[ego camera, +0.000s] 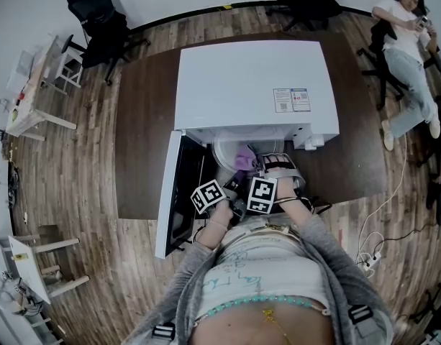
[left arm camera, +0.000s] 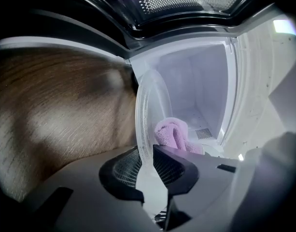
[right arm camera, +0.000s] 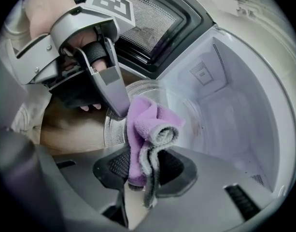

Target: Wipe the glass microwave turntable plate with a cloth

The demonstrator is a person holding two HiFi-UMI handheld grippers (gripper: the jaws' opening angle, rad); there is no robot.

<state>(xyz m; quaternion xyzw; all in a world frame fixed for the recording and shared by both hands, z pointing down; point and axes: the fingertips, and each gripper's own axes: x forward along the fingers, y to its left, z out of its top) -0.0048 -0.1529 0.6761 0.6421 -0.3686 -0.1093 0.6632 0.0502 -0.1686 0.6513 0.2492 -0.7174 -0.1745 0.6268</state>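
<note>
Observer: Jaws of the left gripper (left arm camera: pixel 147 164) are noted closed on the lower rim of the glass turntable plate (left arm camera: pixel 144 105). The plate is held on edge, nearly upright, at the mouth of the open microwave (left arm camera: pixel 205 76).

Checker: Agreed. What is entered for the right gripper (right arm camera: pixel 145 166)?

Observer: It is recorded as clamped on a folded cloth (right arm camera: pixel 147 122), purple with a grey layer. The bunched end stands out beyond the jaw tips.

Checker: Is contact between cloth and plate seen?

Observer: The cloth is laid against the plate's face, low down, just beside the tip of the left gripper's jaw. How hard it is pressed cannot be judged.

Checker: And the surroundings?

Observer: From the head view, the white oven is seen on a dark brown table (ego camera: pixel 144 121). Its door (ego camera: pixel 178 192) is swung open toward that view's left. Both grippers are held close together at the opening, marker cubes uppermost.
</note>
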